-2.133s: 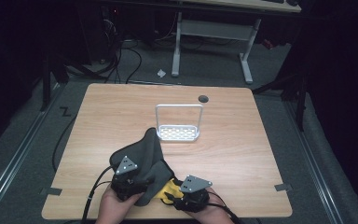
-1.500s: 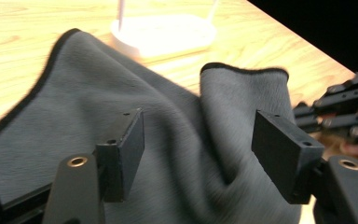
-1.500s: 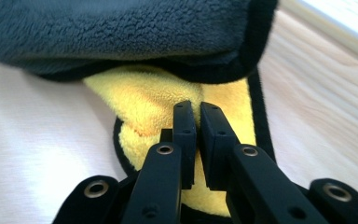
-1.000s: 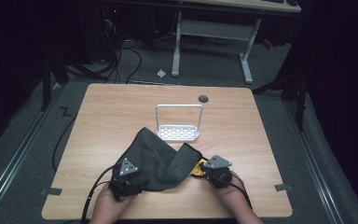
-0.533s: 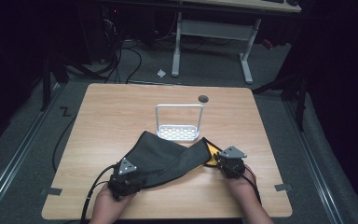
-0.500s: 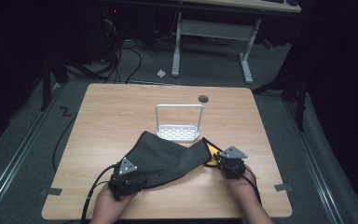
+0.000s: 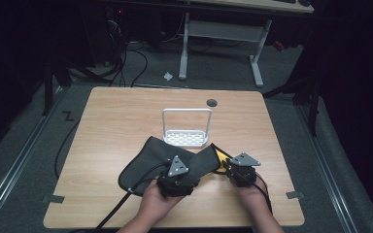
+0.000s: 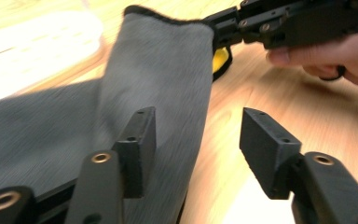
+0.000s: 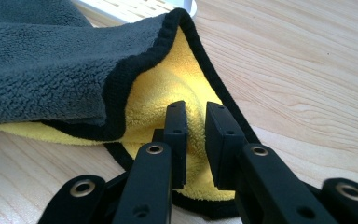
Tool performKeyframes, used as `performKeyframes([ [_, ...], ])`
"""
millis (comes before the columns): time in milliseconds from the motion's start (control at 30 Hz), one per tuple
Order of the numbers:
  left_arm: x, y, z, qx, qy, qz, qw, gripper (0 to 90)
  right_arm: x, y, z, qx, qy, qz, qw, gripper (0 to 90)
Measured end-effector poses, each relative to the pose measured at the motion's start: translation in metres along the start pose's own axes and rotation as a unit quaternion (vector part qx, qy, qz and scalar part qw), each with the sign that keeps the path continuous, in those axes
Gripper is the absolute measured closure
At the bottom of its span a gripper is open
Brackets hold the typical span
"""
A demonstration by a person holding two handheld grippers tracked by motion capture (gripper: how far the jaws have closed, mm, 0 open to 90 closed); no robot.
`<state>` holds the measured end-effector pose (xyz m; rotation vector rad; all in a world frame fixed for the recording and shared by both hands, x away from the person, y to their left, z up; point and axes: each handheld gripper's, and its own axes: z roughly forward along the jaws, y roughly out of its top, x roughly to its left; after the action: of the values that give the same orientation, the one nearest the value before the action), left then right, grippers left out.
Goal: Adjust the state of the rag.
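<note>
Grey and yellow cloth (image 7: 160,160) at lower centre on the table (image 7: 116,116), left gripper (image 8: 196,135) spread, just opening further with nothing clamped, right gripper (image 9: 196,140) pinching a yellow fold.

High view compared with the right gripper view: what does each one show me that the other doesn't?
High view: the whole table, the white rack with its upright handle, the left hand and right hand. Right gripper view: close up, the right gripper, its jaws just opening a little, a yellow fold of the cloth pinched between them. Both: the grey-and-yellow cloth on wood beside the rack.
</note>
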<state>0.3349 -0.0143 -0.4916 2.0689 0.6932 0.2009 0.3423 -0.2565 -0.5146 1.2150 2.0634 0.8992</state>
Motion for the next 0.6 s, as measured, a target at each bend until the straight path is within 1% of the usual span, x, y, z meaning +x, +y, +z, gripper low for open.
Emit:
performKeyframes([
  [67, -0.003, 0.005, 0.011, 0.009, 0.007, 0.007, 0.9999, 52.1, 0.0, 0.0, 0.0, 0.001, 0.002, 0.001, 1.0, 79.9],
  [100, -0.003, 0.006, 0.015, 0.017, 0.015, 0.011, 0.9997, 55.3, 0.0, 0.0, 0.001, 0.0, 0.002, 0.0, 1.0, 80.0],
  [133, -0.003, 0.007, 0.02, 0.023, 0.023, 0.012, 0.9994, 59.6, 0.0, 0.0, 0.001, 0.001, 0.003, 0.001, 1.0, 80.0],
  [200, 0.001, 0.005, 0.026, 0.035, 0.026, 0.008, 0.999, 73.0, 0.0, 0.0, 0.001, 0.001, 0.004, -0.001, 1.0, 80.0],
  [233, 0.002, 0.004, 0.026, 0.037, 0.027, 0.007, 0.9989, 78.1, 0.0, 0.0, 0.001, 0.002, 0.004, -0.001, 1.0, 80.0],
  [267, 0.004, 0.004, 0.025, 0.033, 0.025, 0.002, 0.9991, 82.4, 0.0, -0.001, 0.001, 0.002, 0.005, 0.0, 1.0, 80.0],
  [333, 0.004, 0.005, 0.017, 0.023, 0.02, -0.002, 0.9995, 85.5, -0.002, -0.002, 0.002, 0.005, 0.006, 0.003, 1.0, 80.0],
  [367, 0.002, 0.006, 0.012, 0.014, 0.012, -0.006, 0.9998, 85.9, -0.004, -0.002, 0.003, 0.006, 0.007, 0.006, 0.9999, 80.0],
  [467, -0.008, 0.008, -0.01, -0.014, -0.015, 0.001, 0.9998, 86.3, -0.01, -0.003, 0.003, 0.007, 0.004, 0.015, 0.9999, 77.3],
  [500, -0.012, 0.007, -0.017, -0.017, -0.025, 0.005, 0.9995, 86.3, -0.012, -0.002, 0.001, 0.005, 0.004, 0.023, 0.9997, 76.0],
  [567, -0.019, 0.0, -0.027, -0.017, -0.036, 0.016, 0.9991, 86.2, -0.019, -0.001, -0.006, -0.008, -0.002, 0.03, 0.9995, 74.8],
  [600, -0.02, -0.006, -0.03, -0.009, -0.046, 0.012, 0.9988, 86.3, -0.022, -0.001, -0.009, -0.014, -0.008, 0.035, 0.9993, 74.2],
])
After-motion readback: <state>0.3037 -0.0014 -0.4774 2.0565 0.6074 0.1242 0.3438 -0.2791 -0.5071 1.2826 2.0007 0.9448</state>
